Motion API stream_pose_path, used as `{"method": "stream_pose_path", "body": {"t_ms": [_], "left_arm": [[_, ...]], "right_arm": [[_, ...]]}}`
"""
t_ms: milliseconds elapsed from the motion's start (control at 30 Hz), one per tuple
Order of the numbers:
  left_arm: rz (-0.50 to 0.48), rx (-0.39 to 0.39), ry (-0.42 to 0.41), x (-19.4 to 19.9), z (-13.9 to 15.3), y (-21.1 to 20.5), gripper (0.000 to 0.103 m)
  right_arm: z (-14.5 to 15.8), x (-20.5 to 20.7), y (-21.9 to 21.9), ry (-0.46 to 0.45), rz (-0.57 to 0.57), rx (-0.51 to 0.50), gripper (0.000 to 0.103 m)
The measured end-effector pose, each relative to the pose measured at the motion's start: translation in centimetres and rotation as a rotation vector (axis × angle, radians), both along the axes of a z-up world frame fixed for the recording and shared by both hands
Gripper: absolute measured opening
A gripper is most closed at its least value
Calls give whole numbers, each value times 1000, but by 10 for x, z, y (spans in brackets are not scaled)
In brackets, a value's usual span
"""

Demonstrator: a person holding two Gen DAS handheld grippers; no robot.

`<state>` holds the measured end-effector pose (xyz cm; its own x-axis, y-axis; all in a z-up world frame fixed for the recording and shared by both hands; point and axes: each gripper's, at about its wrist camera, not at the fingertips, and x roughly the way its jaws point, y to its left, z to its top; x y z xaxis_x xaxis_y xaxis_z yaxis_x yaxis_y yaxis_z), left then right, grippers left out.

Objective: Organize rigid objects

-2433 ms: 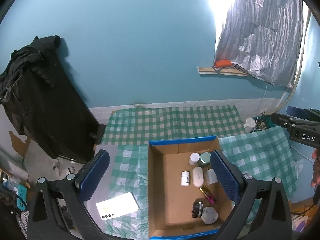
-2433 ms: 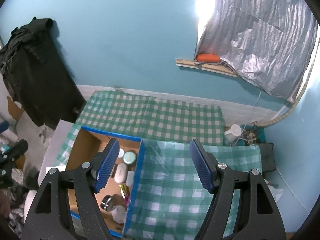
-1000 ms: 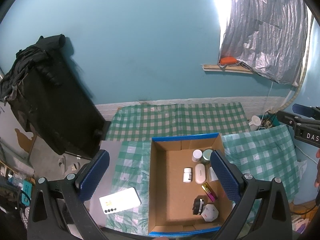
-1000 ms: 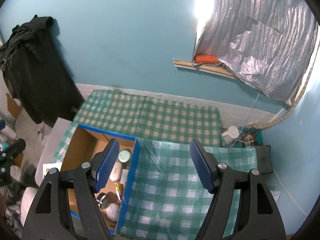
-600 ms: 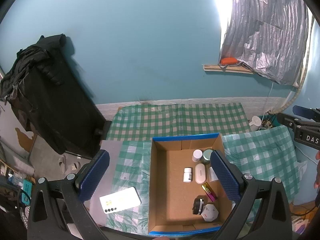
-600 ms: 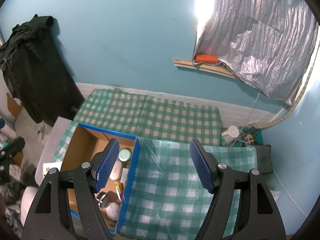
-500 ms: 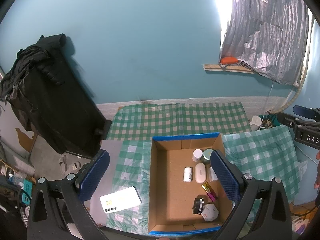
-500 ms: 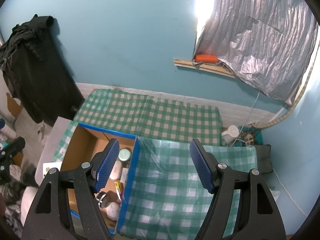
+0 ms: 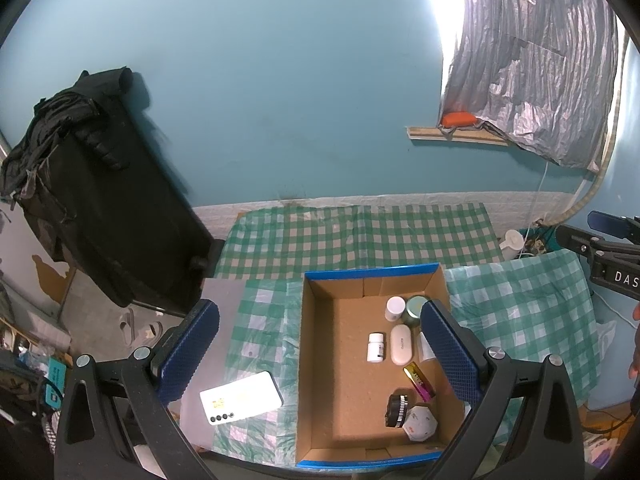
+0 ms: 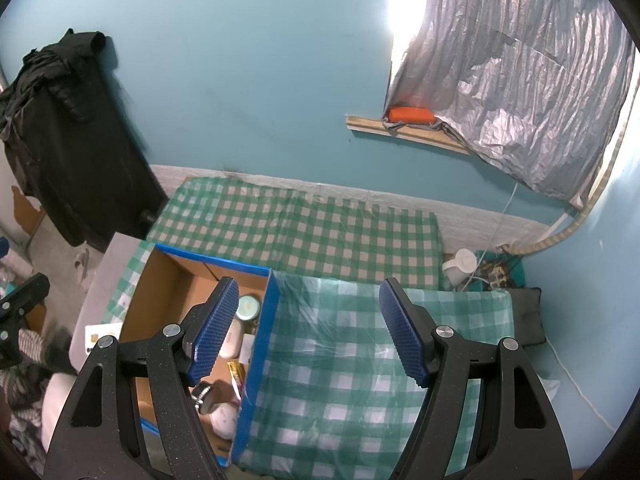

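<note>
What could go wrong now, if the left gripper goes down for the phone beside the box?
The phone lies flat on the cloth, so the open left gripper may slip off its thin edges. It is also close to the cardboard box, whose wall a finger could hit. The open right gripper is high and holds nothing.

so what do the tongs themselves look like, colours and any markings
Both the left tongs and the right tongs have matte black, speckled plastic arms with triangular cut-outs and silver round screws. Each finger carries a long blue pad with a fine diamond-grid texture. White letters "DAS" show on the right unit's black body in the left wrist view.
</note>
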<state>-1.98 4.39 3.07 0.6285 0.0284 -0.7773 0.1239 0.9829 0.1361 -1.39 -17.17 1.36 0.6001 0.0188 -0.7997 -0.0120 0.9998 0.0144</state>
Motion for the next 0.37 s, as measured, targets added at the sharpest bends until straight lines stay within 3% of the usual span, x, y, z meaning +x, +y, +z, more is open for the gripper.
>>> {"method": "stream_pose_path", "body": {"t_ms": [367], "left_arm": [[9,2,13,2,-3,2,102]], "right_arm": [[-1,0,0,2,0,-2,72]]}}
